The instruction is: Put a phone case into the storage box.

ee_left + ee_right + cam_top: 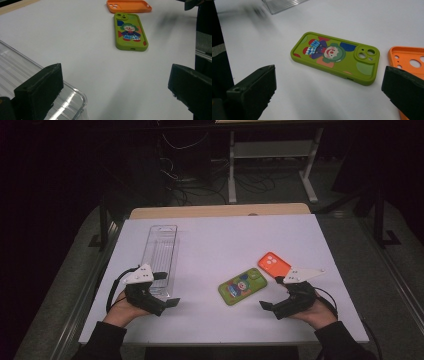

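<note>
Green phone case (242, 286) with a clown picture lies flat near the middle of the white table (220, 240), camera cut-out toward the far right. Just beside its far end lies an orange phone case (274, 264), open side up; in the high view the 2 look close, and whether they touch cannot be told. A clear plastic tray (161, 257) lies lengthwise on the left part of the table.

Left gripper (167, 304) rests low at the near left, its jaws spread wide with nothing between them; in the left gripper view 1 jaw sits over the tray's near corner. Right gripper (267, 307) rests at the near right, jaws likewise released and empty, pointing toward the green phone case, which lies apart from them. Each gripper is held by a hand coming in from the near edge.
</note>
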Action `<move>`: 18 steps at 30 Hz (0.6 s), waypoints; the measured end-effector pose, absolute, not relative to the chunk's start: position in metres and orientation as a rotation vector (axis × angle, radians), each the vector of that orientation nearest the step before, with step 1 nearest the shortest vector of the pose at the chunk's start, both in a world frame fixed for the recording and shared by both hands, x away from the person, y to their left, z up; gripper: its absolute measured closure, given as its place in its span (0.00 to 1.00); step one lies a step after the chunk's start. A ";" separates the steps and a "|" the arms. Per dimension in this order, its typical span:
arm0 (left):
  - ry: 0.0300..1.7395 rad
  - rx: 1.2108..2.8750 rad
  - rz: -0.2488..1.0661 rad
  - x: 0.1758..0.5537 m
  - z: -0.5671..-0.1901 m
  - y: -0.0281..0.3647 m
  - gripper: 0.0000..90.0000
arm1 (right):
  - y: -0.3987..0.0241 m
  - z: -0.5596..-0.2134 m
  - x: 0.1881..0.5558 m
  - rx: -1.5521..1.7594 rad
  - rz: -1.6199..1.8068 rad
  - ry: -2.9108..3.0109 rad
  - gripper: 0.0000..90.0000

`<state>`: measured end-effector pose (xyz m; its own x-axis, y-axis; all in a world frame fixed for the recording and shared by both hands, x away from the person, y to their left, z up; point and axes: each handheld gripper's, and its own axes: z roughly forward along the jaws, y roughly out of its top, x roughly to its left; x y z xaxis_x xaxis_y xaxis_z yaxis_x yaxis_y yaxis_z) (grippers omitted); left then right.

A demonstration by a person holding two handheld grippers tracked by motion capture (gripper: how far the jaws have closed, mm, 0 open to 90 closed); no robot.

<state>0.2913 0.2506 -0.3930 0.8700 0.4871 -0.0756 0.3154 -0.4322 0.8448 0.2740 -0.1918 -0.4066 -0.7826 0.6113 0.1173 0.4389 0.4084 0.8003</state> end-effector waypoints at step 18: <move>0.554 2.048 0.206 0.297 -0.390 0.244 0.00 | -0.191 -0.404 0.278 0.998 1.244 2.493 0.00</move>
